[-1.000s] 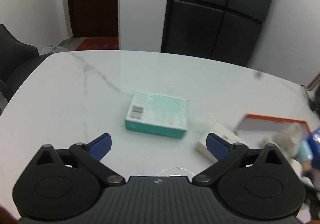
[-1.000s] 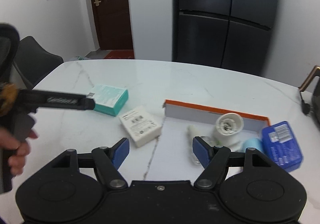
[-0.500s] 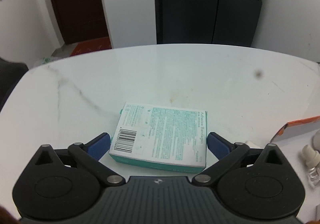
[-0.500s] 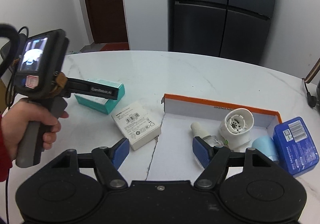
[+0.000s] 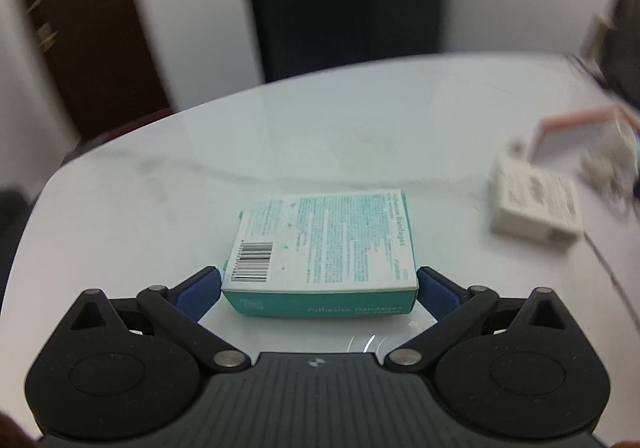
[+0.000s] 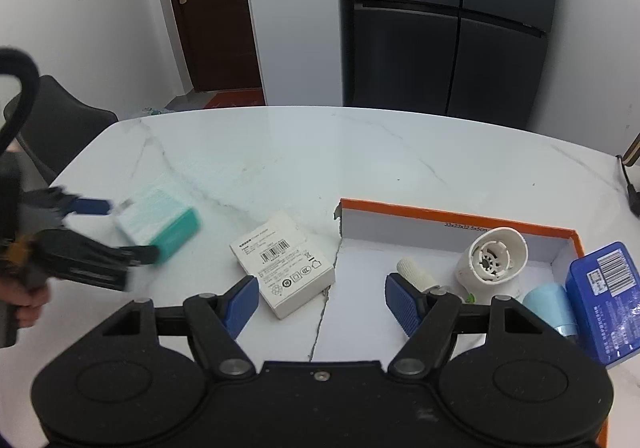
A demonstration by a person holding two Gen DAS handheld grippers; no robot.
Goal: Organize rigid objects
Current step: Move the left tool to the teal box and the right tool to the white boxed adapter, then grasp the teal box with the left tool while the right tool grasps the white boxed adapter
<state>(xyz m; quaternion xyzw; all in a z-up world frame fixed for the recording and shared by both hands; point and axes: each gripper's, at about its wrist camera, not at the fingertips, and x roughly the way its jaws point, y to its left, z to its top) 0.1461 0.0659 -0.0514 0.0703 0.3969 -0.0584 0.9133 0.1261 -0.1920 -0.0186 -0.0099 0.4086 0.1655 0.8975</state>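
While a second ago the flat teal-and-white cardboard bandage box [image 5: 326, 248] lay well ahead of your left claw [image 5: 319, 288], it now sits between the blue pads [image 5: 199, 290], which flank its near corners; whether they press on it you cannot tell from the blurred view. Your left claw has come in over the white marble table [image 5: 320, 136]. Your right claw [image 6: 318, 302] stays spread wide, released, gripping nothing, above bare table. Just ahead of it lies the white rectangular adapter box [image 6: 284, 262], unmoved, beside the orange-rimmed cardboard tray [image 6: 460, 214].
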